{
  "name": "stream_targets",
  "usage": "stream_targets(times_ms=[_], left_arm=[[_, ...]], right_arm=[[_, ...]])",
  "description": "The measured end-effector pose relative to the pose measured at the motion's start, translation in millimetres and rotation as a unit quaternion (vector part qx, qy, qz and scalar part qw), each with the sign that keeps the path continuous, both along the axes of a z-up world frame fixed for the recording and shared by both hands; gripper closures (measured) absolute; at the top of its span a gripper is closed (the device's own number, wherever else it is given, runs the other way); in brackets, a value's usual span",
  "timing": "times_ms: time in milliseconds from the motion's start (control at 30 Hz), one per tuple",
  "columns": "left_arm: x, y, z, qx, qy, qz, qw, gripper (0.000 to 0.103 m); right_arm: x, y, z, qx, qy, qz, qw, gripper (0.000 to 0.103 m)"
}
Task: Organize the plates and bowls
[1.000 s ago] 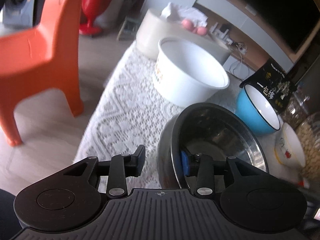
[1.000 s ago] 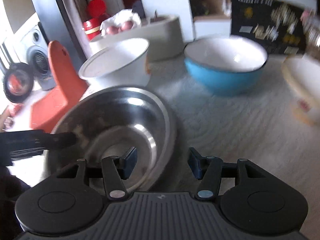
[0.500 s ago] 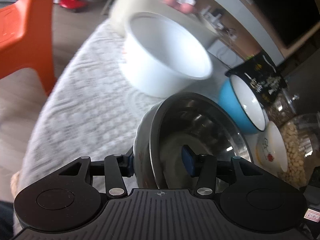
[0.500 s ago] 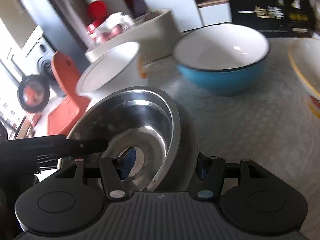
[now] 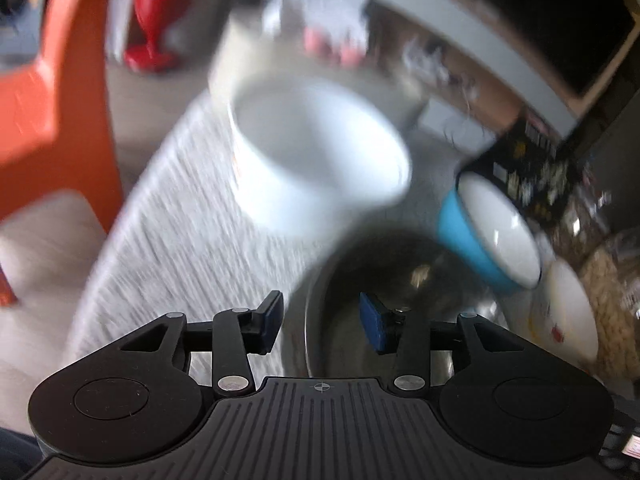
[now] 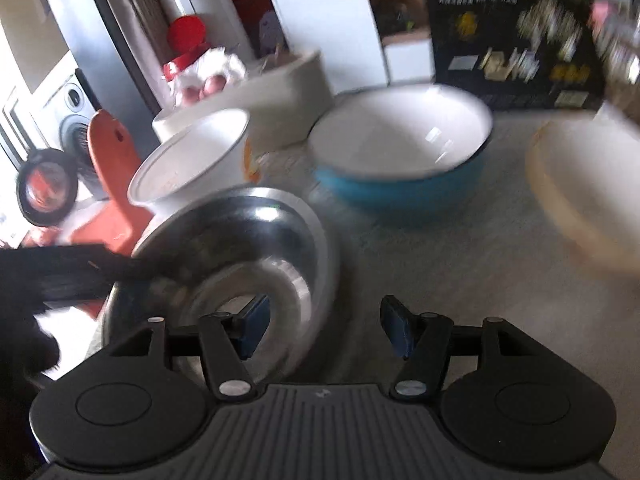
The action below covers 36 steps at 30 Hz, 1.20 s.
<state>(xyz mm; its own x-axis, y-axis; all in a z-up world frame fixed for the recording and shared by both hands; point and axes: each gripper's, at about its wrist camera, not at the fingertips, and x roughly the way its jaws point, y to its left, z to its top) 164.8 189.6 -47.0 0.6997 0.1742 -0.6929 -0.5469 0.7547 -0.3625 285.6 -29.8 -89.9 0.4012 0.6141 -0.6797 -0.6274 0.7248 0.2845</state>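
A steel bowl (image 5: 420,280) sits tilted on the lace tablecloth (image 5: 180,220), and both views are blurred. My left gripper (image 5: 322,316) straddles its near rim, one pad outside and one inside. Its jaws are closing, but neither pad presses on the rim. My right gripper (image 6: 322,324) straddles the opposite rim of the steel bowl (image 6: 256,232) with a gap beside its outer pad, so it is open. Just beyond stands a deep white bowl (image 5: 312,148) (image 6: 188,160). A blue bowl (image 5: 492,220) (image 6: 400,152) is to the right.
A small white bowl with a yellow rim (image 6: 588,192) sits at the far right, near jars of beans (image 5: 612,300). A big cream tub (image 6: 280,96) and a black packet (image 6: 520,40) stand at the back. An orange chair (image 5: 52,100) is off the table's left edge.
Both grippers and the steel bowl have shifted toward the deep white bowl, which now looks nearer. The left jaws, tight against the rim half a second ago, now stand apart from it.
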Motion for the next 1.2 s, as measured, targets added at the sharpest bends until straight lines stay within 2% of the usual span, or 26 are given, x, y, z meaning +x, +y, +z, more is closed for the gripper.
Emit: stream_targets(times_ms=[67,133,200,233,300,367,400,467,533,667,767,800,833,1033,1200], left_arm=[[-8.4,-8.7,25.3,0.051,-0.03,0.028,0.9978,0.057],[-8.6,-20.5,48.5,0.075,-0.065,0.03,0.9946,0.057],[6.2,-37.0,63.1,0.049,-0.098,-0.019,0.9938,0.057],[20.4,-47.4,64.6,0.022,-0.107,-0.059,0.9923,0.057],[52.6,-68.7,58.7,-0.037,-0.105,-0.126,0.9857,0.057],[88.4,-92.9,45.8,-0.082,-0.09,-0.17,0.9778,0.057],[104.5,-105.7,39.1,-0.089,-0.079,-0.182,0.9762,0.057],[133.6,-126.6,26.0,-0.077,-0.045,-0.186,0.9785,0.057],[155.1,-144.8,15.9,-0.064,-0.019,-0.192,0.9791,0.057],[185.0,-162.7,-0.4,-0.055,0.006,-0.207,0.9769,0.057],[194.9,-168.8,-10.7,-0.057,0.01,-0.216,0.9747,0.059],[196.7,-169.5,-10.6,-0.058,0.01,-0.22,0.9738,0.06],[199.3,-173.1,-12.7,-0.058,0.011,-0.224,0.9728,0.062],[189.8,-178.4,-10.1,-0.036,0.017,-0.247,0.9683,0.063],[157.4,-179.4,-4.0,-0.017,0.035,-0.257,0.9656,0.063]], right_arm=[[1.5,-26.2,20.0,0.011,-0.026,-0.007,1.0,0.04],[8.0,-63.0,39.8,0.019,-0.05,-0.034,0.998,0.032],[21.0,-101.3,52.2,0.013,-0.068,-0.085,0.994,0.026],[29.9,-117.3,55.0,0.006,-0.071,-0.109,0.991,0.026],[52.6,-146.7,54.4,-0.016,-0.066,-0.162,0.984,0.026],[70.6,-167.7,48.2,-0.023,-0.054,-0.188,0.98,0.026],[81.0,-176.5,42.8,-0.021,-0.037,-0.193,0.98,0.026],[96.9,-186.6,32.8,-0.007,0.001,-0.191,0.982,0.026],[110.6,-190.1,22.7,0.008,0.03,-0.184,0.982,0.026],[122.4,-179.7,8.4,0.005,0.046,-0.177,0.983,0.029],[128.9,-168.9,-2.4,0.007,0.058,-0.174,0.983,0.045],[130.5,-165.8,-5.2,0.008,0.065,-0.17,0.983,0.054],[132.3,-162.5,-8.0,0.005,0.072,-0.167,0.983,0.057],[121.2,-154.1,-7.8,-0.019,0.045,-0.153,0.987,0.06],[90.3,-149.0,-4.9,-0.032,0.033,-0.122,0.991,0.059]])
